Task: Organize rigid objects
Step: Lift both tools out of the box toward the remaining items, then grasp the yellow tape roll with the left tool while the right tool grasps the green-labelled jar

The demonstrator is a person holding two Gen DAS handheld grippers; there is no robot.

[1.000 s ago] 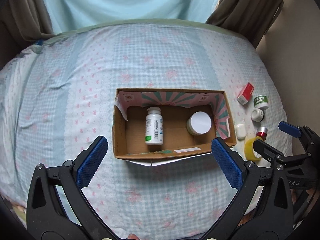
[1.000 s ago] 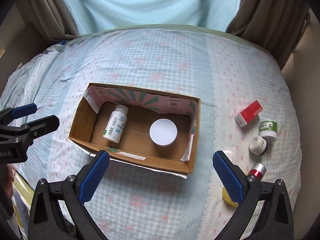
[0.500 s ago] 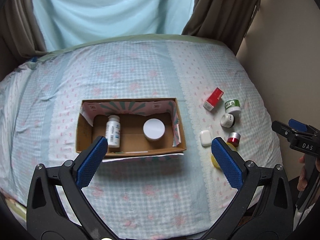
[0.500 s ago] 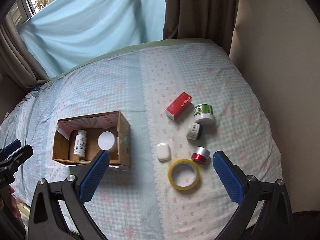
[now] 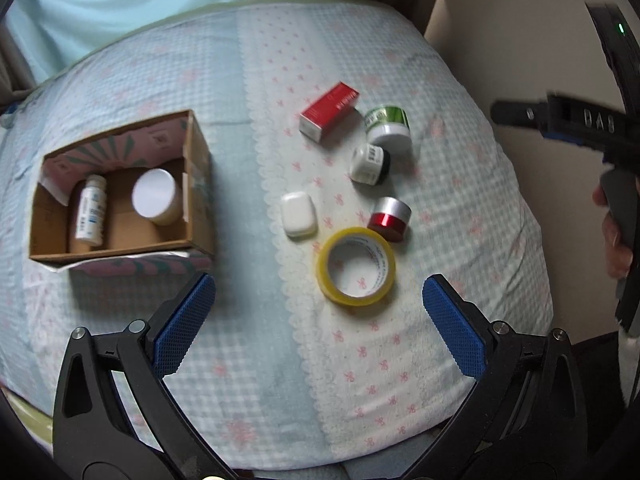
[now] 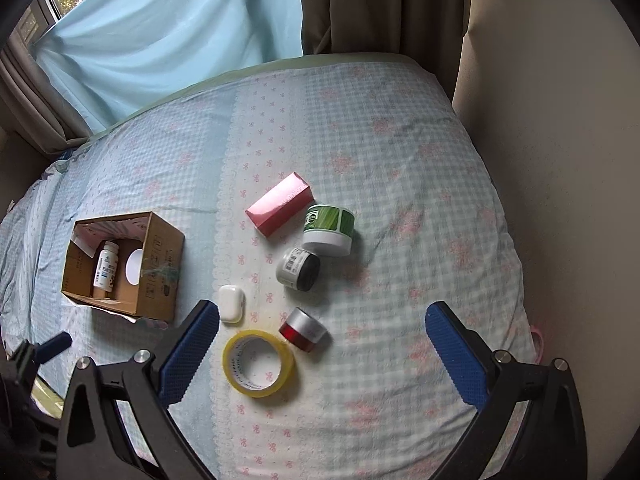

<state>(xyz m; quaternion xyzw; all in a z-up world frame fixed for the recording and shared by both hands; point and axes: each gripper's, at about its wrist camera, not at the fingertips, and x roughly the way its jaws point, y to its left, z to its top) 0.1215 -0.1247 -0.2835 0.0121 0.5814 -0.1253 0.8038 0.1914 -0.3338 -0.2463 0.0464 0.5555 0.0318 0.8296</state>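
We are counting two items lying in the cardboard box [image 5: 198, 184], six on the bedspread [image 6: 400, 200]; left gripper [image 5: 319, 324] and right gripper [image 6: 322, 346] are both gaping, holding nothing.

Left claw [image 5: 318, 324] and right claw [image 6: 322, 350] both spread wide, empty, side by side

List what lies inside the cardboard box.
Inside the box: a white bottle lying down and a white-lidded jar. Its near wall hides some floor.

White letters "DAS" stand on the black right claw [image 5: 576, 122]; other labels are illegible.
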